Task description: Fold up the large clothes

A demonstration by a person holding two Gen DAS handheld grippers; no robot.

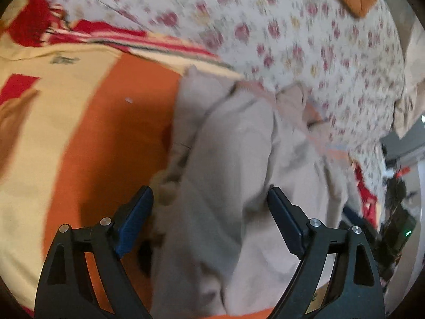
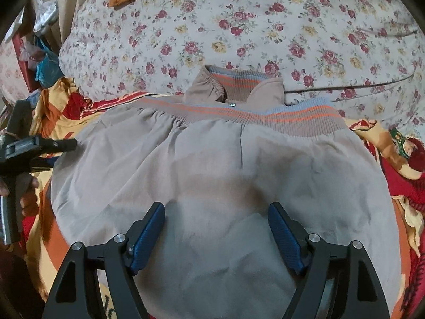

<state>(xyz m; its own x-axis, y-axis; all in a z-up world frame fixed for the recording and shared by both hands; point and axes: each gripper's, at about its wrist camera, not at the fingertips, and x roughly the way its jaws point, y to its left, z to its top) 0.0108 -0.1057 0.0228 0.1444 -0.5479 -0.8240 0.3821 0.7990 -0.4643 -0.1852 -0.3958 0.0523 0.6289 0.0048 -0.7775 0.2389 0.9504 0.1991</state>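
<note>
1. We see our left gripper with its jaws spread wide over a bunched edge of the beige jacket, holding nothing.
2. Our right gripper hangs wide apart above the jacket's flat middle, gripping nothing.
3. The jacket lies on an orange-and-red blanket, its striped hem near the floral quilt.
</note>
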